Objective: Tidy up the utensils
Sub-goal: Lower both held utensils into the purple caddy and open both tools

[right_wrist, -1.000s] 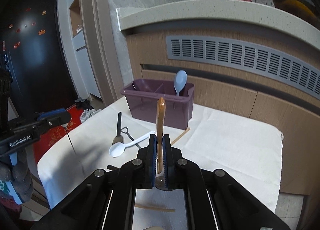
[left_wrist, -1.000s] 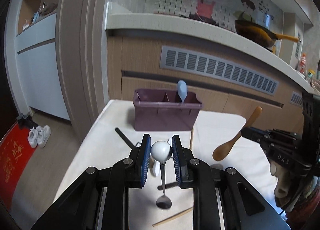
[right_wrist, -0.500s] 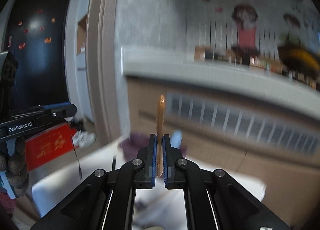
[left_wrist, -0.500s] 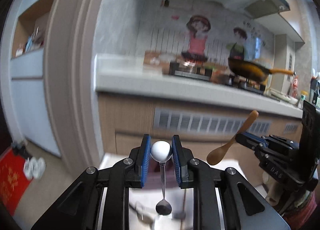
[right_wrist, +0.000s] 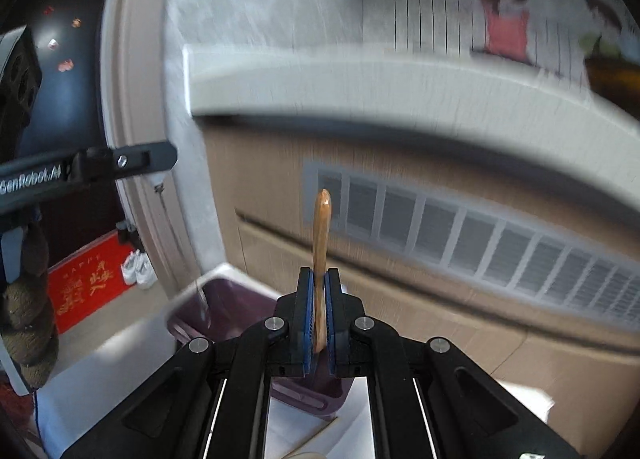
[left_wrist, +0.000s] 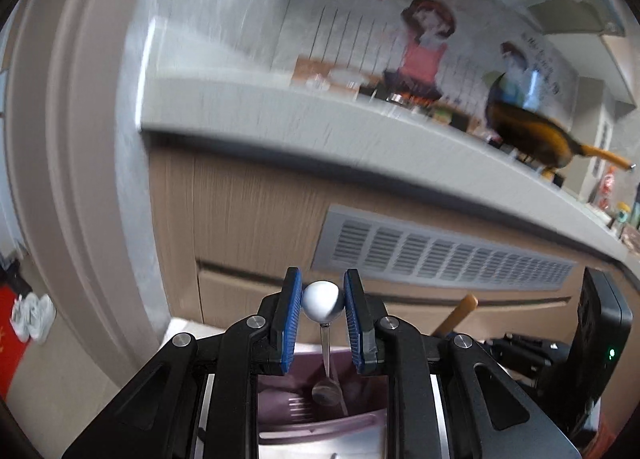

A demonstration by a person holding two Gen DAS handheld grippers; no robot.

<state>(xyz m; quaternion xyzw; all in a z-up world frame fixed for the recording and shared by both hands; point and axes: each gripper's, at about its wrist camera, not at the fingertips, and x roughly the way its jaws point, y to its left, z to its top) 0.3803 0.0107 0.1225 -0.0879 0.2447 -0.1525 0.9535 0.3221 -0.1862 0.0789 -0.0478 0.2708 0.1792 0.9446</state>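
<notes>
My left gripper (left_wrist: 322,311) is shut on the white ball end of a metal spoon (left_wrist: 326,393). The spoon hangs straight down, its bowl over a compartment of the purple organizer (left_wrist: 320,429). In the right wrist view my right gripper (right_wrist: 319,309) is shut on a wooden spoon (right_wrist: 321,227), whose handle sticks up above the pads. Below and to its left stands the purple organizer (right_wrist: 232,303). The left gripper (right_wrist: 120,161) shows at the left of that view with the metal spoon dangling over the organizer. The wooden spoon's handle (left_wrist: 460,313) shows at the right of the left wrist view.
The organizer stands on a white table (right_wrist: 100,371) close to a wood-fronted kitchen counter (left_wrist: 360,139) with a grey vent grille (left_wrist: 440,255). A wok (left_wrist: 532,135) sits on the counter. A chopstick (right_wrist: 316,435) lies on the table. A red mat (right_wrist: 88,287) and shoes are on the floor at left.
Both grippers have travelled forward toward the counter with their spoons. The organizer, far ahead before, now lies right under the left gripper and just below the right one.
</notes>
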